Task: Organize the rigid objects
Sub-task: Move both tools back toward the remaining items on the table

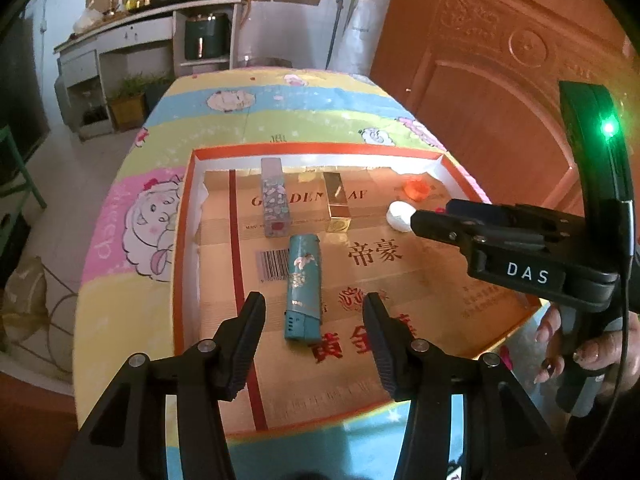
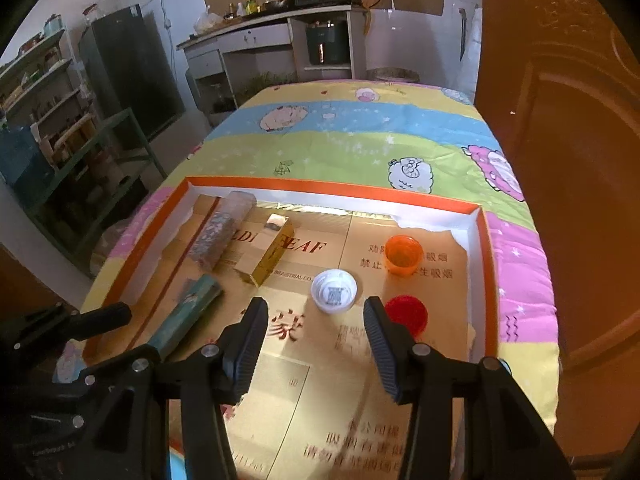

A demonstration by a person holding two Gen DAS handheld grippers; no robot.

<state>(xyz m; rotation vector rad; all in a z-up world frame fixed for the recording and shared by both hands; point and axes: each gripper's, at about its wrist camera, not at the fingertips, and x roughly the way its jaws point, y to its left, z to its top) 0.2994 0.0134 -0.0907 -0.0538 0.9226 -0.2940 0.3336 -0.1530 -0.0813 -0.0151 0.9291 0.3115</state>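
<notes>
An orange-rimmed tray (image 1: 312,148) lined with gold cardboard lies on the table. In it lie a teal lighter (image 1: 304,286), a patterned grey lighter (image 1: 274,202) and a gold lighter (image 1: 338,204). My left gripper (image 1: 314,344) is open and empty, just short of the teal lighter's near end. In the right wrist view the tray (image 2: 332,189) holds a white cap (image 2: 334,291), an orange cap (image 2: 403,255) and a red cap (image 2: 406,314). My right gripper (image 2: 316,344) is open and empty, just before the white cap. It also shows in the left wrist view (image 1: 424,222).
The table carries a sheep-print cloth (image 1: 280,100) in yellow, blue and pink stripes. A brown wooden door (image 1: 500,60) stands close on the right. A kitchen counter (image 1: 140,24) and shelves (image 2: 48,92) stand at the back and left.
</notes>
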